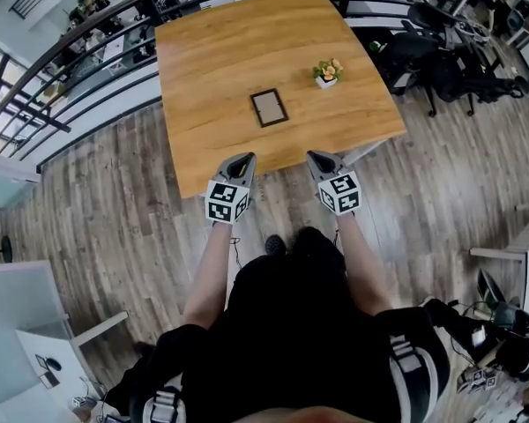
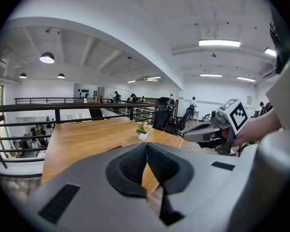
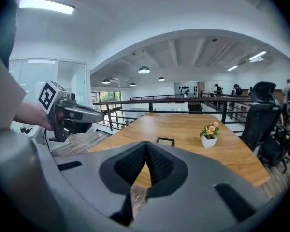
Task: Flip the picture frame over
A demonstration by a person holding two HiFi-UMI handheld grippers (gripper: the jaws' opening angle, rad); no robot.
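The picture frame [image 1: 269, 107] is seen lying flat near the middle of the wooden table [image 1: 212, 60], with a small potted plant [image 1: 327, 72] set near it. The left gripper [image 1: 241, 158] and the right gripper [image 1: 318, 157] are held at the table's near edge, well apart from the frame. The jaws of both are pressed together with nothing between them.

You hold both grippers out ahead of you just below the middle of the head view, left gripper [image 1: 241, 161] and right gripper [image 1: 318, 159] side by side and apart, tips angled slightly inward, each with jaws pressed together on nothing, forearms [image 1: 210, 267] stretched out behind them.
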